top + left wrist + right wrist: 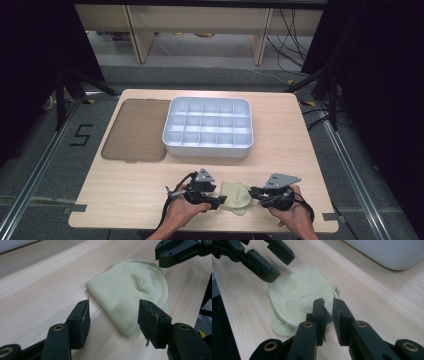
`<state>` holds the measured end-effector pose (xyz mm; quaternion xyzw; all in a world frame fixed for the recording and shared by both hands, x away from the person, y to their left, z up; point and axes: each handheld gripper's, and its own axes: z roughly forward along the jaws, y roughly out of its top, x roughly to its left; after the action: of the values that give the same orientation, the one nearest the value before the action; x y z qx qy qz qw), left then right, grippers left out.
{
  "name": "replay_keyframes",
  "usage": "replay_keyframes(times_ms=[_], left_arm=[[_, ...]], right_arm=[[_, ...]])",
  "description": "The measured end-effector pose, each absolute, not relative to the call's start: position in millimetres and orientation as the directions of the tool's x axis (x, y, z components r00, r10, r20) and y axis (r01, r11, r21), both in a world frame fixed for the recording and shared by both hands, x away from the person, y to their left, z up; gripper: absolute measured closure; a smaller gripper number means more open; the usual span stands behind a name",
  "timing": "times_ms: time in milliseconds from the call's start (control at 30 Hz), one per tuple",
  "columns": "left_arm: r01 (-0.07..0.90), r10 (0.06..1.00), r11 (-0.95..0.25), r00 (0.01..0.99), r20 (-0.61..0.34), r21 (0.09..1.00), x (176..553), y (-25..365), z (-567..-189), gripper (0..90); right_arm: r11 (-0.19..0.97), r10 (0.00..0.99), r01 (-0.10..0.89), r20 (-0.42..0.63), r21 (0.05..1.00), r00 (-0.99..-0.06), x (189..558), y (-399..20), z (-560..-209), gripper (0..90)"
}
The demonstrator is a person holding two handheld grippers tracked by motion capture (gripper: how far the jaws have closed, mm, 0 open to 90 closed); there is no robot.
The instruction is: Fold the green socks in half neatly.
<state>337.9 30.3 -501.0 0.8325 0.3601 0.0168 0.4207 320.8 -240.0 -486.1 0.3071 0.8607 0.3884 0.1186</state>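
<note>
Wooden table (pixel 125 190) bears a pale cloth (pixel 236 196); left jaws spread, right jaws nearly together, empty.

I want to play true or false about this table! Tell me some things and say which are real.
1. The pale green cloth lies on the wooden table between the two grippers. True.
2. The left gripper is clamped on the cloth. False: its jaws stand apart, with the cloth's edge lying loose between them.
3. The white tray is split into many little compartments. True.
4. The cloth sits inside the tray. False: it lies on the table, nearer the person than the tray.
5. A brownish lid lies flat beside the tray. True.
</note>
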Motion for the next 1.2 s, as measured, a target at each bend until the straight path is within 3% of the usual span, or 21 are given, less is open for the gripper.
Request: replay_keyframes(times_ms=[600,733,1033,1200], left_arm=[[0.661,0.638,-0.376,0.693,-0.337,0.649,336.3,26.3,-507.1,42.3],[0.645,0.634,-0.407,0.71,-0.308,0.647,335.1,24.6,-507.1,43.4],[0.569,0.609,-0.454,0.76,-0.228,0.686,327.3,16.7,-509.7,56.3],[0.609,0.628,-0.373,0.721,-0.293,0.7,325.7,16.9,-513.8,67.2]], right_arm=[[0.49,0.628,0.426,0.03,0.76,-0.778,320.1,-238.6,-484.9,70.6],[0.493,0.627,0.424,0.028,0.76,-0.779,320.3,-238.8,-485.4,70.3],[0.5,0.608,0.41,0.028,0.763,-0.793,319.8,-237.1,-485.0,69.6],[0.506,0.606,0.404,0.02,0.762,-0.796,318.2,-235.2,-484.7,69.7]])
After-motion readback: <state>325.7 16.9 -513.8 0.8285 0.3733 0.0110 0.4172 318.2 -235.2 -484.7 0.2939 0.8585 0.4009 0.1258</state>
